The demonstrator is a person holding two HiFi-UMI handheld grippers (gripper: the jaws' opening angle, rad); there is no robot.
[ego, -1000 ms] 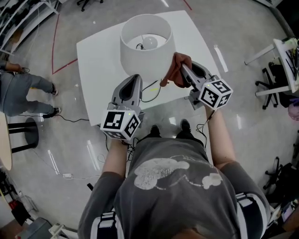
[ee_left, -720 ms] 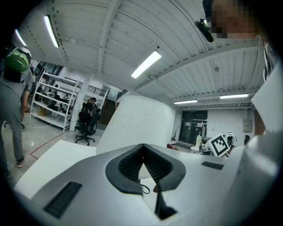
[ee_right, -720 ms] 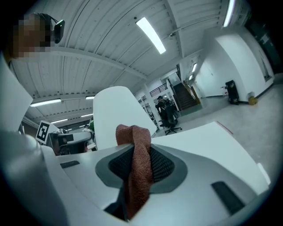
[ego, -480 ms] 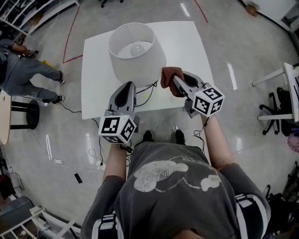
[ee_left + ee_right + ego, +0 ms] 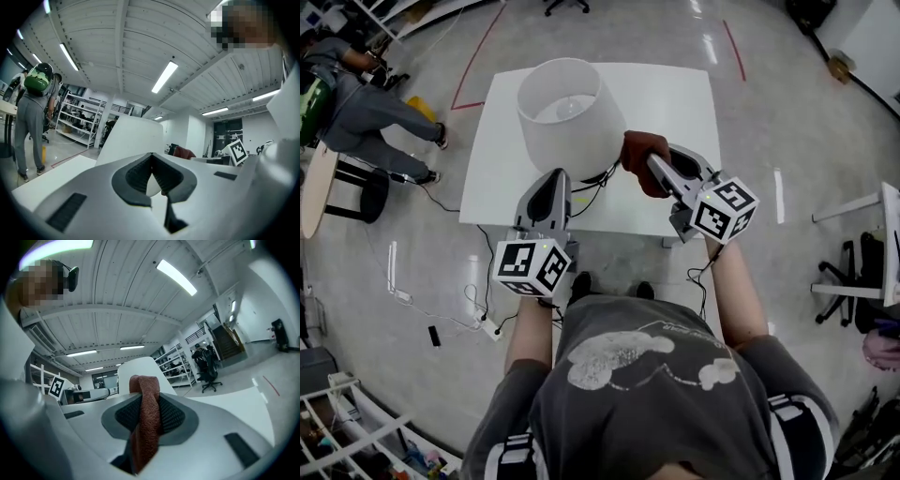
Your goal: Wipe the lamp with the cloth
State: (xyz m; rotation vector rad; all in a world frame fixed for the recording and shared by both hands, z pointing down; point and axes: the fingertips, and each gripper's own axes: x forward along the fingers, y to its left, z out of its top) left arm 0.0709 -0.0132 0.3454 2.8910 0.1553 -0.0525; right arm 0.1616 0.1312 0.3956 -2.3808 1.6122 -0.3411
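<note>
The lamp (image 5: 567, 112) upper centre, base hidden under its shade; my right claw (image 5: 654, 165) pinches the cloth (image 5: 637, 150) just beside it, left claw (image 5: 555, 178) closed on nothing, tabletop (image 5: 680, 98) open to the right

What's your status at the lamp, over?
Left gripper shut, empty, low by the lamp. Right gripper shut on the cloth, beside the shade. Black cable lies on the table near both grippers.
</note>
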